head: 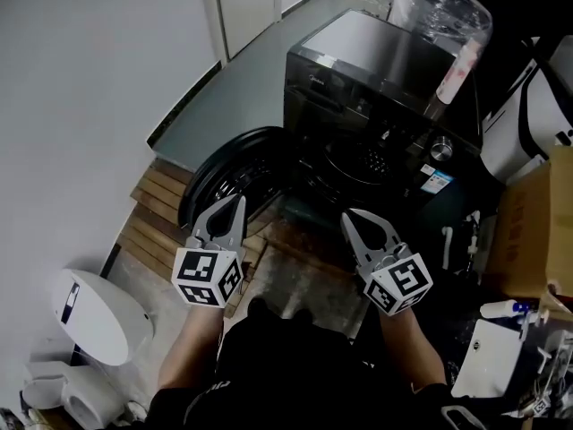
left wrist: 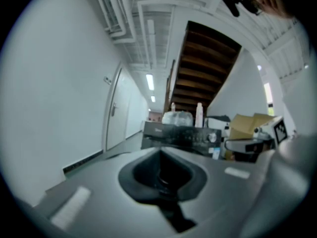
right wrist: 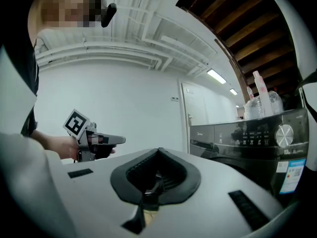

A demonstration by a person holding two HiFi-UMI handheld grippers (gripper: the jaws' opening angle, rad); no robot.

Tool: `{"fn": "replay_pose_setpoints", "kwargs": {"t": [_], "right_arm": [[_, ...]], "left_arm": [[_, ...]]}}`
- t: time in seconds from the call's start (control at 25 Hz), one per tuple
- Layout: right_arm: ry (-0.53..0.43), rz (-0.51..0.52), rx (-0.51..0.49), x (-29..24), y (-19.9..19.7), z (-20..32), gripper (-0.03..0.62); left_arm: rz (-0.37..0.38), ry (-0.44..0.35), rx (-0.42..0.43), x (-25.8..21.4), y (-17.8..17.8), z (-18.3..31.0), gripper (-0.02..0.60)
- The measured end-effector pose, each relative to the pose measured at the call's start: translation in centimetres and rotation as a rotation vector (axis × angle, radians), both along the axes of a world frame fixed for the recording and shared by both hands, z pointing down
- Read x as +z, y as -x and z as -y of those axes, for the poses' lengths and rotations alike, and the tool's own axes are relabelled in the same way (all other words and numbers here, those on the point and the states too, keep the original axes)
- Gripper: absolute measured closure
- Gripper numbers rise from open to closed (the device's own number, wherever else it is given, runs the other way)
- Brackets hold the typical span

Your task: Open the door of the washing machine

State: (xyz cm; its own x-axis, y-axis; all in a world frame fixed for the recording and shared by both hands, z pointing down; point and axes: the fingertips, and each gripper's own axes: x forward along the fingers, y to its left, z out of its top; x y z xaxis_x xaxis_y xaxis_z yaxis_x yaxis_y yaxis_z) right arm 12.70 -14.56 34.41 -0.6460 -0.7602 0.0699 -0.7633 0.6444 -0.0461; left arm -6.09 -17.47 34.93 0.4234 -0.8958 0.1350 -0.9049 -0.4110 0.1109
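Observation:
The black washing machine stands ahead of me on the floor. Its round door is swung wide to the left, and the dark drum opening is exposed. My left gripper is shut and empty, its tips just in front of the open door's lower rim. Level with it, my right gripper is shut on nothing, below the drum opening. The left gripper view shows the shut left gripper and the machine's control panel beyond. The right gripper view shows the shut right gripper, the machine front and the left gripper.
A clear plastic bag and a bottle sit on top of the machine. A cardboard box and white clutter crowd the right. Wooden slats and a white rounded appliance lie at the left by the wall.

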Motion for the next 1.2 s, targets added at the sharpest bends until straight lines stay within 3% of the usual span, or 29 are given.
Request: {"fn": "replay_pose_setpoints", "kwargs": {"t": [0.12, 0.24, 0.64, 1.2], "right_arm": [[-0.051, -0.041, 0.031, -1.4, -0.1, 0.7, 0.599], [-0.084, -0.076, 0.054, -1.9, 0.4, 1.2, 0.599], [-0.07, 0.023, 0.095, -2.8, 3.7, 4.1, 0.6], [-0.035, 0.012, 0.082, -1.6, 5.8, 6.3, 0.602]], "left_arm": [[-0.018, 0.019, -0.027, 1.0, 0.8, -0.7, 0.574], [0.014, 0.034, -0.013, 2.0, 1.4, -0.3, 0.574], [-0.012, -0.041, -0.004, -1.1, 3.9, 3.5, 0.575], [0.015, -0.015, -0.006, 0.4, 6.5, 5.6, 0.575]]}}
